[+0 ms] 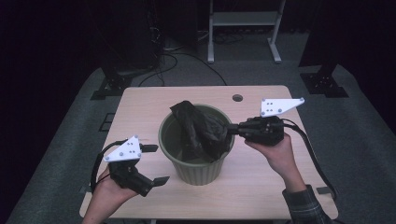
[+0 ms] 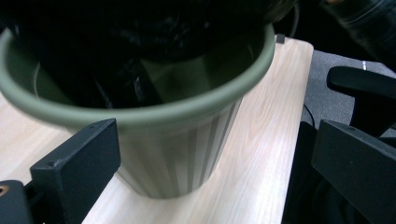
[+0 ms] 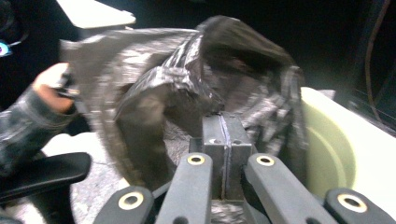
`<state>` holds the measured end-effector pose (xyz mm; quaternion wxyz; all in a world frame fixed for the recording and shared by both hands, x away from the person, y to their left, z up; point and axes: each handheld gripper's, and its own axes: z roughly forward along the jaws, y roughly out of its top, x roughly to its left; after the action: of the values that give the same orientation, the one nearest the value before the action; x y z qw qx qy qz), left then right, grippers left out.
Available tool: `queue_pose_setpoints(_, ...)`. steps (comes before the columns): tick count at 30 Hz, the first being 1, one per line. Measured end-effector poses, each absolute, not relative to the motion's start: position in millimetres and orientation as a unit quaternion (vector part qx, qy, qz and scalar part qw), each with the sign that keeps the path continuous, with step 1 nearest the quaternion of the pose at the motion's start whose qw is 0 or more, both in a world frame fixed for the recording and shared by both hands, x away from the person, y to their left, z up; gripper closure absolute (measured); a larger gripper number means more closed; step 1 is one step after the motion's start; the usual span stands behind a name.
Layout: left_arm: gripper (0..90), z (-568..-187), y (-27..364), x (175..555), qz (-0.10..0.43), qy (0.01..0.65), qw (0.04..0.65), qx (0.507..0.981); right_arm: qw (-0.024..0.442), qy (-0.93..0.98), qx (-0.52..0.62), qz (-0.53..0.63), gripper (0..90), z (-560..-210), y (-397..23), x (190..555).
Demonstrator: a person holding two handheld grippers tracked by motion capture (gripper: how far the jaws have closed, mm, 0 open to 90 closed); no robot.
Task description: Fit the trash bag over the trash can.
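no brand, label or writing readable. black plastic bag (image 1: 201, 128) sits crumpled in the green bin (image 1: 196, 170) at mid-bench (image 1: 261, 186), rising upright above the rim, leaning toward the far-left side. right tool (image 1: 232, 129) clamped on the bag's edge at the rim. left tool (image 1: 156, 163) jaws apart, beside the bin, holding nothing.

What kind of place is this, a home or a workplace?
Probably a lab or recording studio, not a home. A small wooden table stands alone on grey carpet, dark curtains hang behind, and cables and a metal stand sit at the back.
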<state>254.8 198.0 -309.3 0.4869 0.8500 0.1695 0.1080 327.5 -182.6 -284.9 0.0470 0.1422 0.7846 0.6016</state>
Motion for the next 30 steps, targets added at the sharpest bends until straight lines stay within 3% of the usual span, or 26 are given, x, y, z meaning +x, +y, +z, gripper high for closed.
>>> queue_pose_setpoints(14, 0.0, -276.7, 172.0, 275.1, 0.112, 0.126, 0.505, 0.847, 0.057, 0.785, 0.207, 0.581, 89.8, -299.4, -192.1, 377.1)
queue_pose_setpoints(30, 0.0, -241.4, 137.1, 306.5, 0.112, 0.071, 0.514, 0.848, 0.058, 0.787, 0.229, 0.569, 89.8, -306.3, -194.5, 392.3)
